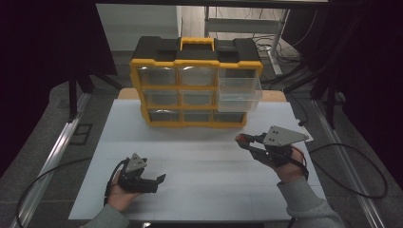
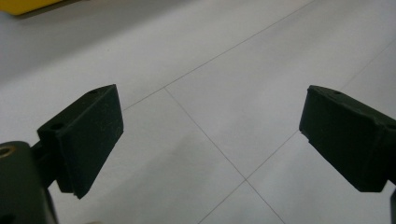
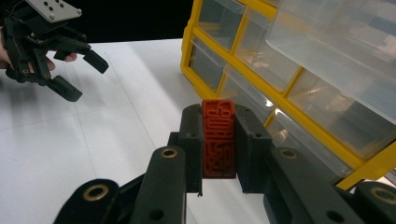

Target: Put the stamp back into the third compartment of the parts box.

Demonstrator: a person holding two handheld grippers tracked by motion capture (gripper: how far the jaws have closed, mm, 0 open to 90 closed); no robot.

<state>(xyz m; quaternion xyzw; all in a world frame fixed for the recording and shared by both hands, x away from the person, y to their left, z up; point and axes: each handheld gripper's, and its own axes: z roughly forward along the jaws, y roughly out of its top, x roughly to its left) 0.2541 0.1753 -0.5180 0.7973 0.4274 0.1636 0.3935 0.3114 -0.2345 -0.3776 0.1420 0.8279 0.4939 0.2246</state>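
Near the table's right side, the right gripper (image 1: 243, 140) clamps a small red block (image 3: 218, 139) by its flat sides, just before the yellow organizer (image 1: 195, 88). It looks light, rigid and easily held. Left gripper (image 1: 159, 179) hangs unclenched, empty.

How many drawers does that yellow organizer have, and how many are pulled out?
9 drawers in the yellow organizer, three rows of three. 1 is pulled out: the clear drawer at the right, in the middle row. The other eight sit pushed in.
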